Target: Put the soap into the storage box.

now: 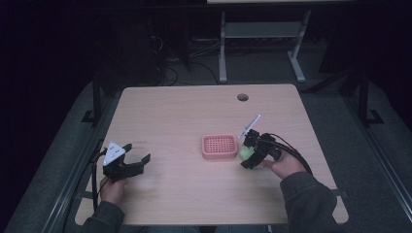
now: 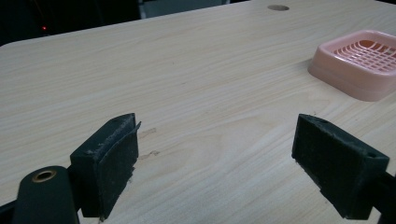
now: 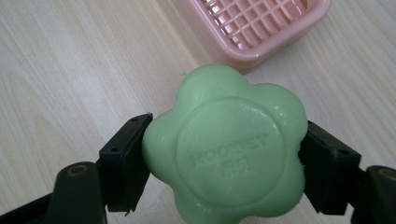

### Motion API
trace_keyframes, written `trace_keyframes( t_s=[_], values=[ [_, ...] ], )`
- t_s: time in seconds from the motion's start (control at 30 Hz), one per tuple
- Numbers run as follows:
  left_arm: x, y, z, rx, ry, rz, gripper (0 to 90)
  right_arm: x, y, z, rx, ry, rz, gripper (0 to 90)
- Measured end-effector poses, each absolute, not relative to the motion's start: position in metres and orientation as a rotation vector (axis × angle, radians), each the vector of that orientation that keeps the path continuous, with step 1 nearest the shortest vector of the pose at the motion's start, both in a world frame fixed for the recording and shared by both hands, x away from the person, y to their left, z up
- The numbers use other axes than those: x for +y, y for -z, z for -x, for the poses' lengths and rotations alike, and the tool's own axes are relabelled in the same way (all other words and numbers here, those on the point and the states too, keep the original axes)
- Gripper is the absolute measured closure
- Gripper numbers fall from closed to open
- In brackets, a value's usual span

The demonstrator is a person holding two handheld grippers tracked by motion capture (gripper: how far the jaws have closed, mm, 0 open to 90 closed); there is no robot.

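My right hand-held gripper (image 3: 224, 154) is clamped on a green flower-shaped soap (image 3: 226, 147), held just beside the pink slotted soap dish (image 1: 219, 146) that sits right of the counter's middle. My left hand-held gripper (image 1: 132, 161) rests near the counter's left edge, jaws wide apart with nothing between them. The pale wood-grain counter (image 1: 184, 111) has a cable hole (image 1: 242, 97) near its far edge; beyond lies a dark room with grey desk legs (image 1: 222, 48).

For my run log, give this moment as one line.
right gripper: shut on green flower-shaped soap | beside pink soap dish | left gripper: open, idle above table
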State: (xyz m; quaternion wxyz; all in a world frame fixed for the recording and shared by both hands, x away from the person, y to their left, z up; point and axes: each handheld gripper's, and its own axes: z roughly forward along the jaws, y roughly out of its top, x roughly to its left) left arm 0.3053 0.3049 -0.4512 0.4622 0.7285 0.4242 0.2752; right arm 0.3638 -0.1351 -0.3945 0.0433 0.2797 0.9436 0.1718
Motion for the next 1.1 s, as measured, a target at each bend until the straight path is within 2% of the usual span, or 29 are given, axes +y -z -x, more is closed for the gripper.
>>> trace_keyframes(
  t_s=[1.1],
  values=[
    [0.302, 0.451, -0.306, 1.025, -0.671, -1.799, 14.3, -0.091, 0.381, -0.402, 2.919, -0.522, -0.791, 26.0]
  ],
)
